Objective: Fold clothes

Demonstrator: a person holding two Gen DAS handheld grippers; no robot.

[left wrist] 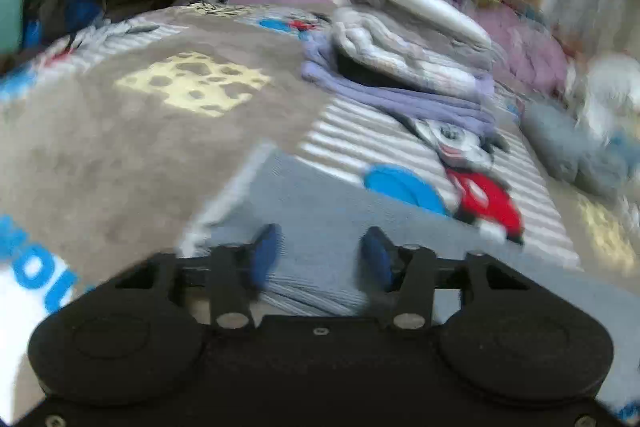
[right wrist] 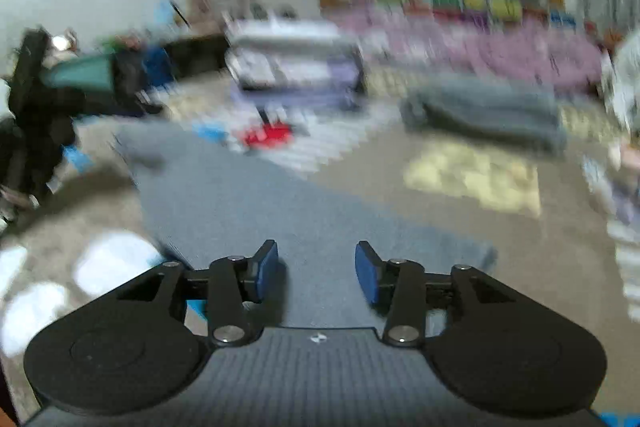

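Spread across the bed was a grey-brown cartoon blanket (left wrist: 120, 131) printed with a yellow cheese wedge, a mouse figure in red shorts and pale stripes. Both views were smeared by motion blur, the right wrist one worst, so the shelf clutter and the window behind could not be made out. Big blue letters at the left edge of the left wrist view were cut off; only "OU" could be read. A blue-grey garment (left wrist: 320, 211) lay flat on the blanket, directly under both tools. The left gripper (left wrist: 322, 257) had its blue pads (left wrist: 264, 255) apart with nothing between them, low over the cloth. The right gripper (right wrist: 316, 269) was likewise spread wide, holding nothing. Farther back sat a stack of folded clothes (left wrist: 408, 67), and a grey folded bundle (right wrist: 484, 111) lay near it.
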